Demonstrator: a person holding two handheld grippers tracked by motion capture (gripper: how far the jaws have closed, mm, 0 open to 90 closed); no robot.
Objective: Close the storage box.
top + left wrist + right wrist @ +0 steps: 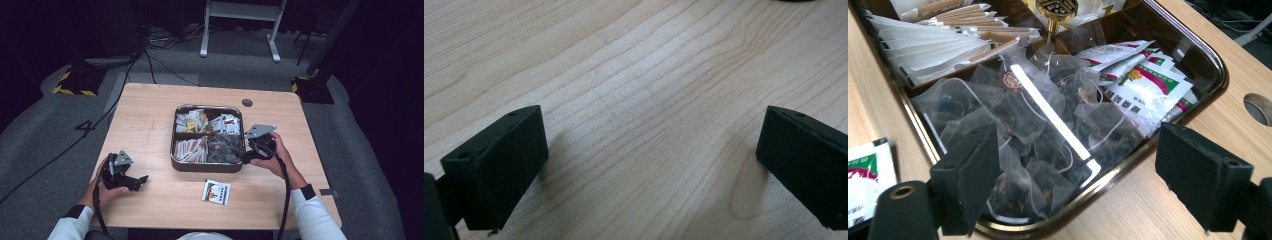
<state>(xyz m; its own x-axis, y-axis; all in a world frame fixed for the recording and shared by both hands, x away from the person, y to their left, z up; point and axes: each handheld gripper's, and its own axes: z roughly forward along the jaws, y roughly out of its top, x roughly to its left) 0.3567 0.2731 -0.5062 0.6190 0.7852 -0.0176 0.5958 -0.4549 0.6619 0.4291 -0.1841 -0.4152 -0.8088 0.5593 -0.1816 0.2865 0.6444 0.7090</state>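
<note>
A dark metal tray [176, 162] with four compartments sits mid-table. Its near right compartment holds clear mesh tea bags [1048, 135] [224, 148], the far right one white and green sachets [1143, 85], the left ones paper sticks [933, 42] and small packets [190, 120]. My right gripper [248, 155] [1080, 175] stands open at the tray's right near corner, jaws either side of the tea bags with nothing held. My left gripper [134, 181] [651, 165] rests open low over bare wood at the table's left front. One white and green sachet [217, 192] lies loose on the table before the tray.
A round cable hole [247, 103] [1261, 108] sits in the wooden table [150, 115] behind the tray's right side. Cables [150, 55], a white stand base [240, 25] and yellow-black striped feet [75, 82] lie on the grey floor beyond.
</note>
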